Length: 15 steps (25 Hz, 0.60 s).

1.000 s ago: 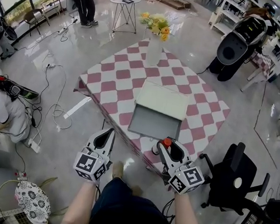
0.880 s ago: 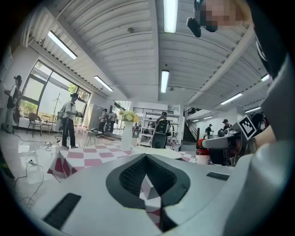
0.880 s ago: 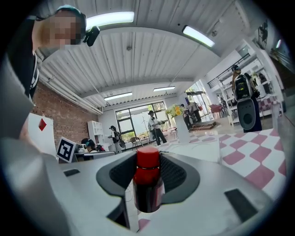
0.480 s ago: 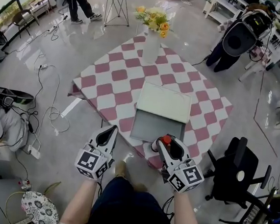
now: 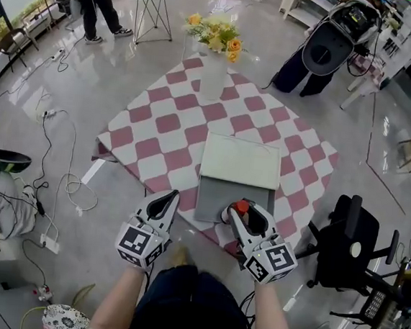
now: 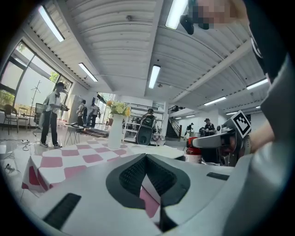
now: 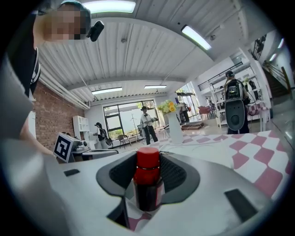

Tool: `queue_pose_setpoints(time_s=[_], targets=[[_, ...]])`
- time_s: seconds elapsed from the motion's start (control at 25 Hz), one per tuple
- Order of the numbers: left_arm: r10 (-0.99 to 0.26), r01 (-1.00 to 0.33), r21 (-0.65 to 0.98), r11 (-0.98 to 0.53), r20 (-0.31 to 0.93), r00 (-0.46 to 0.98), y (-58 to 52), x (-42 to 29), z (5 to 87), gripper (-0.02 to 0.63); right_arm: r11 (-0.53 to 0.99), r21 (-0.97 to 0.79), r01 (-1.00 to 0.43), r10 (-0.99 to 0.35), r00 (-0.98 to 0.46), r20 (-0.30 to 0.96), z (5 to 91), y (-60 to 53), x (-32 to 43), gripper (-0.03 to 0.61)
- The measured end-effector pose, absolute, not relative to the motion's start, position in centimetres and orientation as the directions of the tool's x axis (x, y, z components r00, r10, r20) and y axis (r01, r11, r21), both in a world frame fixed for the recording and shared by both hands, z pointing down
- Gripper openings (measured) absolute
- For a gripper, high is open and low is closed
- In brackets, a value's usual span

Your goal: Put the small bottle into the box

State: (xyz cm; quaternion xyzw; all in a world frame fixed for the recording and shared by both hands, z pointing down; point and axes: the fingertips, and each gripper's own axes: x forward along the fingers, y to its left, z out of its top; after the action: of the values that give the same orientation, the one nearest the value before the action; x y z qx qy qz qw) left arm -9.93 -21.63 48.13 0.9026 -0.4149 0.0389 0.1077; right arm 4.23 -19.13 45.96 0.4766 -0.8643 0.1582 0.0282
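- Head view: the right gripper pinches the small bottle, red cap up, over the near right part of the open grey box. The box's pale lid lies against its far side.
- Head view: the left gripper is near the box's near left corner, its jaws pressed together.
- Left gripper view: the tips meet with nothing between them. The bottle shows to the right, held in the other gripper.
- Right gripper view: both pads press the bottle's dark body, and it stands upright between them. A vase of flowers stands well beyond the box.
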Motion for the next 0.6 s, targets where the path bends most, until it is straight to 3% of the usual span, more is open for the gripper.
queue_pose_setpoints(time_s=[0.6], targets=[[-0.722,-0.745,0.206,-0.634,0.189,0.666,-23.9,-10.1,50.6,0.0,0.529,-0.212,-0.822,-0.765,-0.57,0.301,49.1,-22.3,1.9,0.153]])
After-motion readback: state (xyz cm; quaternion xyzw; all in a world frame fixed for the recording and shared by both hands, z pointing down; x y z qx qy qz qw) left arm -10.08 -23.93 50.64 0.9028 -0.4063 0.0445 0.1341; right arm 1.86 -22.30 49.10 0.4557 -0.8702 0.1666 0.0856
